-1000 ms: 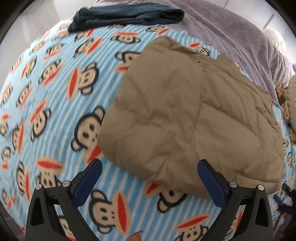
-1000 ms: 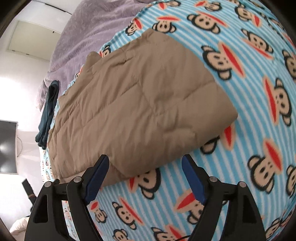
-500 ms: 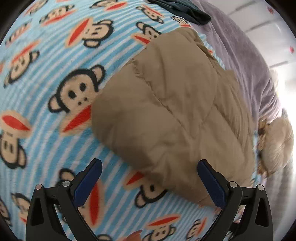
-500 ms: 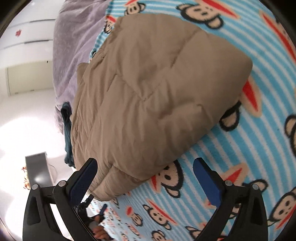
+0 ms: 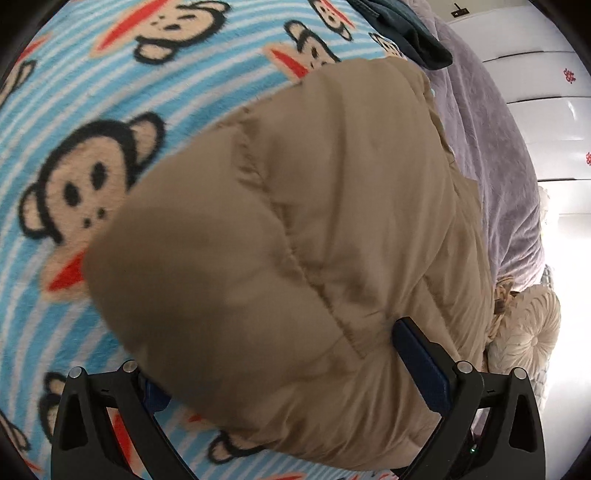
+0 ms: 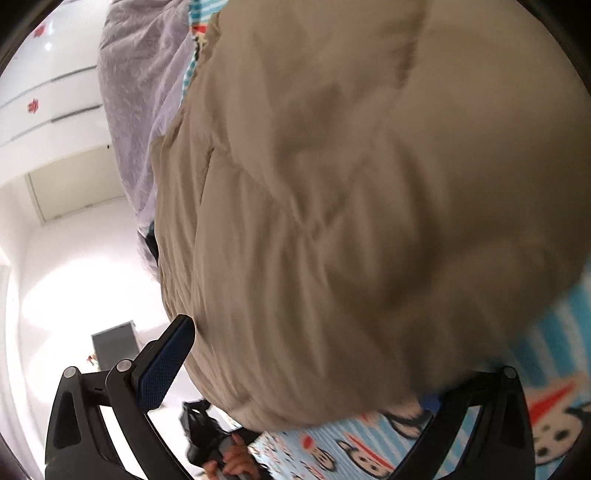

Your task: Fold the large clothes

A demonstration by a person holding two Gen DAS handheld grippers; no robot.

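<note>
Landmark: we take the folded tan quilted jacket (image 5: 303, 251) as our reference; it lies on the blue striped monkey-print blanket (image 5: 92, 122).
Left gripper (image 5: 291, 373): we see it spread wide, its fingers straddling the jacket's near edge; one blue pad (image 5: 421, 365) rests on top of the fabric, the other is mostly hidden under the padding, and nothing is pinched between them.
Right gripper (image 6: 306, 373): we see it wide apart too, one pad (image 6: 166, 365) just beside the jacket's edge, the other hidden behind the bulge; we see no fabric clamped.
Jacket in the right view (image 6: 369, 206): it fills most of the picture, blurred.
Beyond the jacket: a lilac plush cover (image 5: 495, 177) and a dark garment (image 5: 410, 33).
Beside the jacket: a cream round cushion (image 5: 528, 339).
</note>
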